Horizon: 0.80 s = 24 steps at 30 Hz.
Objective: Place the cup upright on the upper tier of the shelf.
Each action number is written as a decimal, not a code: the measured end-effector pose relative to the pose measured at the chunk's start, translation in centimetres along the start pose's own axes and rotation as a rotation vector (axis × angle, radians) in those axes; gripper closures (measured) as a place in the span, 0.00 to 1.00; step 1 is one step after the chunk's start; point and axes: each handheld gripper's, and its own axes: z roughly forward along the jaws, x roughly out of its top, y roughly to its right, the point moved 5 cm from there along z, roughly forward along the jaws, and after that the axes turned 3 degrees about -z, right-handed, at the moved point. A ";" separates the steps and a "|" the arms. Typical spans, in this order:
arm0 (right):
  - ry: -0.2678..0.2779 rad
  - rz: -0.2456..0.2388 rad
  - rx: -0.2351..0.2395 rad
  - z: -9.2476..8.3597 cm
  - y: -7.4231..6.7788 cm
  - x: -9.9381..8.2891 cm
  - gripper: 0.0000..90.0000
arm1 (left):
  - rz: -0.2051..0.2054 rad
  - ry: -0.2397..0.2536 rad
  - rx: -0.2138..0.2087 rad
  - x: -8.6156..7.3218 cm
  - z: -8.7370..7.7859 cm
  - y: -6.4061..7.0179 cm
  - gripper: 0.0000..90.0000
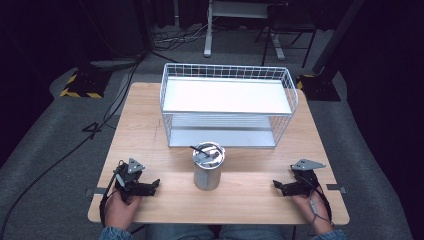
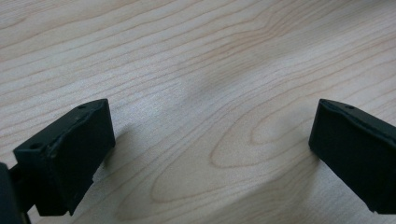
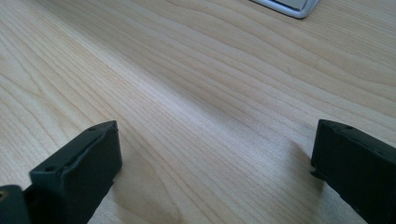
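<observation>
A silver metal can with a dark utensil lying across its lid stands upright at the middle front of the wooden table. Behind it sits a white wire rack with two shelves. My left gripper rests on the table at the front left, jaws pointing right toward the can, open with only bare wood between them. My right gripper rests at the front right, jaws pointing left toward the can, also open over bare wood.
A corner of the rack's base shows at the top of the right gripper view. Beyond the table lie grey carpet, cables, desk legs and yellow-black striped stand bases.
</observation>
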 end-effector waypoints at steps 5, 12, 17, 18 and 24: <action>0.000 0.000 0.000 0.0 0.0 0.0 0.02 | 0.000 0.000 0.000 0.0 0.0 0.0 0.01; 0.000 0.000 0.000 0.0 0.0 0.0 0.02 | 0.000 0.000 0.000 0.0 0.0 0.0 0.01; 0.000 0.000 0.000 0.0 0.0 0.0 0.02 | -0.001 0.001 0.000 0.0 0.0 0.0 0.01; 0.000 0.000 0.000 0.0 0.0 0.0 0.02 | -0.002 0.001 0.001 0.0 0.0 0.0 0.01; 0.000 0.000 0.000 0.0 0.0 0.0 0.02 | -0.012 0.000 0.010 0.1 0.1 0.0 0.01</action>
